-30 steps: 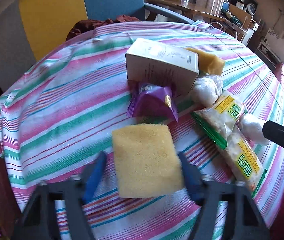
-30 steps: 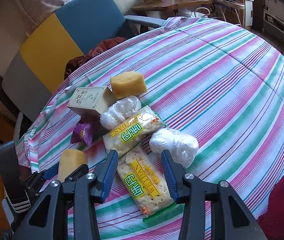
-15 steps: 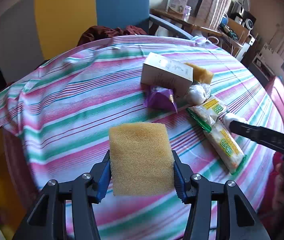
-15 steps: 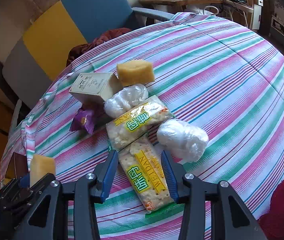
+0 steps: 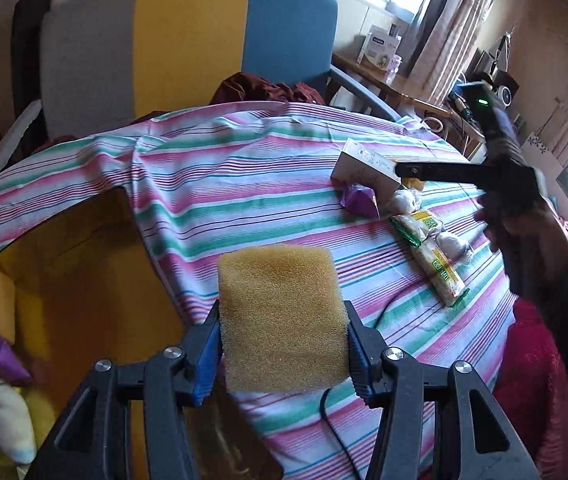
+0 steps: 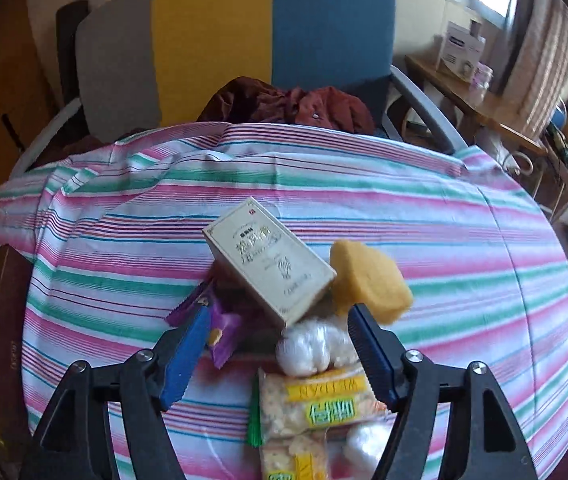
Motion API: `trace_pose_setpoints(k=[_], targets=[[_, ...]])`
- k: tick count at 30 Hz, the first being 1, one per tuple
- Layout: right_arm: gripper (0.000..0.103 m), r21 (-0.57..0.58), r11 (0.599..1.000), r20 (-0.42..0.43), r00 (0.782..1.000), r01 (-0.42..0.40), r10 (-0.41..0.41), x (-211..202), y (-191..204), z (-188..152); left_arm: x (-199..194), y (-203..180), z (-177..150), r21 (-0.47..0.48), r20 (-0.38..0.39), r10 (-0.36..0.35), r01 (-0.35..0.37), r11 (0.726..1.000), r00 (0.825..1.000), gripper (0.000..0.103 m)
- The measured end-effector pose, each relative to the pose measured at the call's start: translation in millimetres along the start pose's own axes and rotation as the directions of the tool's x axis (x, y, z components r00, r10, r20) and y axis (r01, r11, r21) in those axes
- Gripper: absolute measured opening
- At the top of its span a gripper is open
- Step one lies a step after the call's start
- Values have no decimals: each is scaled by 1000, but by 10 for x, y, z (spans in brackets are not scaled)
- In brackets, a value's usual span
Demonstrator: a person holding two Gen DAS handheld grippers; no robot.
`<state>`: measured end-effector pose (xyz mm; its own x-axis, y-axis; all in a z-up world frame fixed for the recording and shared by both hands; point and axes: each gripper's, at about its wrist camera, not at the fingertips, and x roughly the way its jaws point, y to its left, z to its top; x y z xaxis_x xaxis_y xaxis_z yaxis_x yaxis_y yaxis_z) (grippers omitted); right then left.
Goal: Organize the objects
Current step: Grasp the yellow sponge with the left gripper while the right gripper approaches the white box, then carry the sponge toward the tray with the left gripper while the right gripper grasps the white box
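Sponge, yellow and square, sits clamped between the blue pads of the left gripper, lifted clear of the table's edge, above the gap between the striped cloth and an open cardboard box beside the table. Both pads press into its sides, and the foam bulges slightly above them.

Right gripper hangs over the cluster of goods on the cloth with its jaws opening. No pad touches anything. Below the gap lie a white plastic bundle and a cracker pack with yellow and green print. A purple packet lies just by the left pad. In the left wrist view this gripper shows only as a dark blurred shape held in a hand at the right.

A cream carton lies tilted, its lower end resting on the heap. A second sponge lies touching its right side. A second cracker pack and another white bundle lie at the near edge of the view, partly cut off.

Beyond the table stands a chair with grey, yellow and blue panels, with dark red clothing heaped on its seat. The box holds soft items, too blurred to identify.
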<state>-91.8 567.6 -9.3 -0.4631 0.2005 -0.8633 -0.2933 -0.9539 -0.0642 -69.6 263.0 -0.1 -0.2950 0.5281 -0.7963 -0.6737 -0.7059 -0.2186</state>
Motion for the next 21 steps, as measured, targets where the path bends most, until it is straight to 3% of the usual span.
trace_pose_setpoints(k=[6, 13, 14, 17, 21], targets=[[79, -167, 985, -104, 993, 32, -50, 440, 138, 211, -136, 191, -182, -43, -6, -12, 11, 999, 1000, 55], [79, -194, 980, -150, 985, 49, -79, 678, 152, 299, -261, 420, -310, -113, 0, -14, 13, 993, 1000, 55], [78, -191, 980, -153, 985, 49, -79, 695, 159, 296, -277, 456, -327, -125, 0, -12, 12, 992, 1000, 55], [60, -181, 982, -137, 988, 46, -72, 684, 198, 268, -351, 565, -396, -154, 6, 0, 1, 988, 1000, 55], [53, -151, 987, -104, 992, 50, -66, 578, 246, 224, -465, 713, -501, -206, 21, 13, -9, 979, 1000, 55]])
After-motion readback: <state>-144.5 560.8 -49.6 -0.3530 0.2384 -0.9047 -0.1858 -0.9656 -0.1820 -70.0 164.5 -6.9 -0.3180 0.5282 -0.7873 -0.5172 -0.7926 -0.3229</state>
